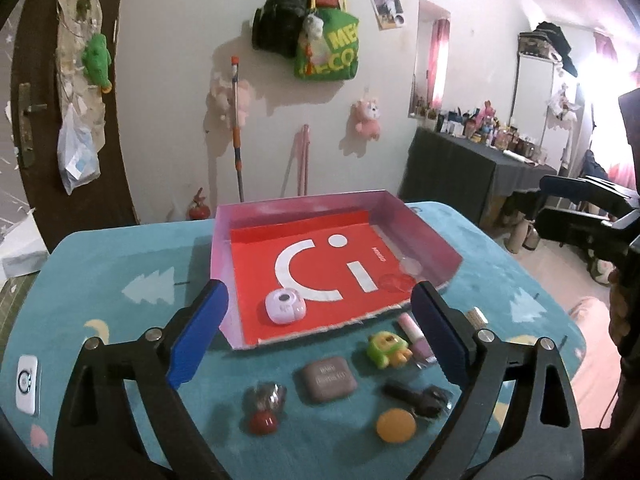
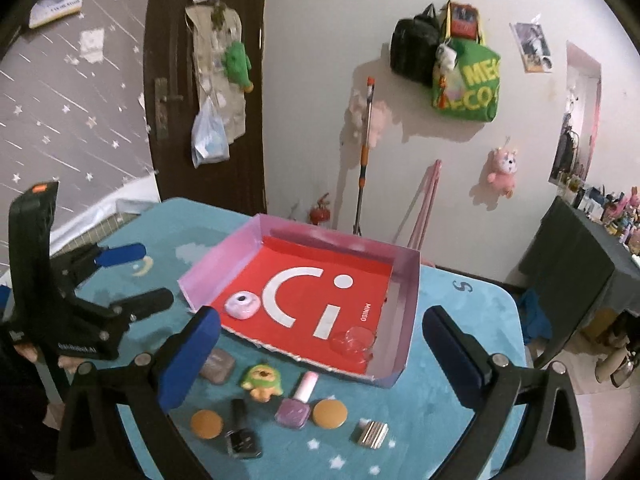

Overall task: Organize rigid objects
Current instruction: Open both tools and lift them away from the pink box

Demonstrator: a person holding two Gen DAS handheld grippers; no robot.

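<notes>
A cluttered bedroom, bags and plush toys hung on a white wall, frames a low table point(image 2: 472, 320) covered in teal fabric, where a shallow pink-walled box point(image 2: 408, 280) with a red floor sits as the collecting tray. Two items already lie inside: a pale lilac round gadget point(image 1: 285, 306) near the front left and a clear red-tinted cup point(image 2: 354, 342) by the right wall. Waiting just in front of the box are a green toy figure point(image 2: 262, 382), a purple nail-polish bottle point(image 2: 298, 404), a dark nail-polish bottle point(image 2: 240, 432), two orange discs point(image 2: 330, 414), a grey-brown case point(image 2: 217, 364), a small ribbed metal block point(image 2: 372, 434) and, in the left view, a red-capped clear piece point(image 1: 265, 410). Both the left gripper point(image 1: 318, 330) and the right gripper point(image 2: 320, 354) hover above the row with jaws spread wide and nothing between them.

The next pick likely goes best one object per gripper: descend squarely over a single piece, close across its narrow sides, and avoid nudging neighbours that sit close together, especially the bottles lying beside the toy.
</notes>
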